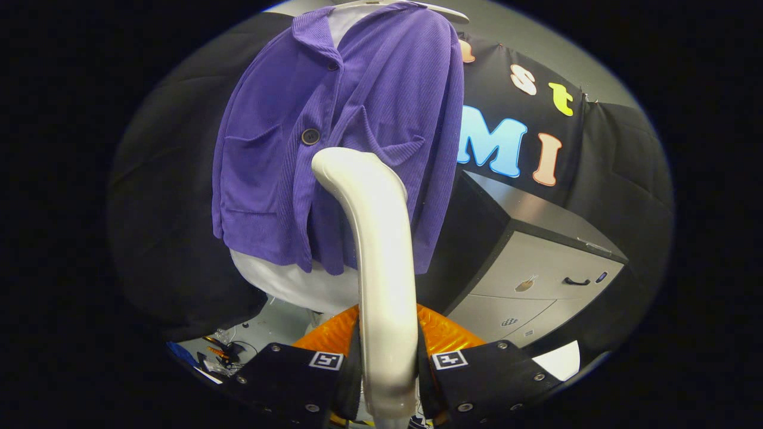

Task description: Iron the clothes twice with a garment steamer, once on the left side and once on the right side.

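Currently, the garment steamer (pixel 381 250) is clamped by its handle between both fingers of the gripper (pixel 388 369), its head raised against the lower front of the purple jacket (pixel 340 131), presumably for steaming.

I see the garment steamer (pixel 381 262) as a smooth white curved wand, standing upright between my gripper (pixel 388 363) fingers, which press on its handle from both sides. Its rounded head bends forward and sits against the front of the purple jacket (pixel 357 137) just ahead of the fingers, below a dark button (pixel 310 136). The jacket is ribbed, buttoned, with patch pockets, and hangs on a white form (pixel 298 286), rising well above the fingers.
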Demonstrator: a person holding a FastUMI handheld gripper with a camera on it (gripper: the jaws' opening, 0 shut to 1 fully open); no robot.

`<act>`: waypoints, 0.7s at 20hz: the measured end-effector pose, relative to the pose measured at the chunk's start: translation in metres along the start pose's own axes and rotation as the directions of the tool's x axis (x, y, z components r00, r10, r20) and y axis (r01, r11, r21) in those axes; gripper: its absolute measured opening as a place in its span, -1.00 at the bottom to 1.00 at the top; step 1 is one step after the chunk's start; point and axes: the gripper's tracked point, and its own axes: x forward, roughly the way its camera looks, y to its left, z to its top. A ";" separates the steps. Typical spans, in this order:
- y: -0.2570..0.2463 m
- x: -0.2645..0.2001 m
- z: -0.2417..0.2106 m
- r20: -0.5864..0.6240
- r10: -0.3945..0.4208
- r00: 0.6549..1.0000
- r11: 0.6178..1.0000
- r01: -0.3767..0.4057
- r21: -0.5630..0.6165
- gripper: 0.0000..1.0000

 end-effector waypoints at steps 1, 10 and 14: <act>0.002 0.000 -0.005 -0.015 0.008 1.000 1.000 -0.008 -0.002 -0.20; -0.002 0.002 -0.045 -0.107 0.101 0.989 0.995 -0.103 -0.007 -0.20; -0.005 0.001 -0.070 -0.155 0.160 0.975 0.987 -0.159 0.017 -0.20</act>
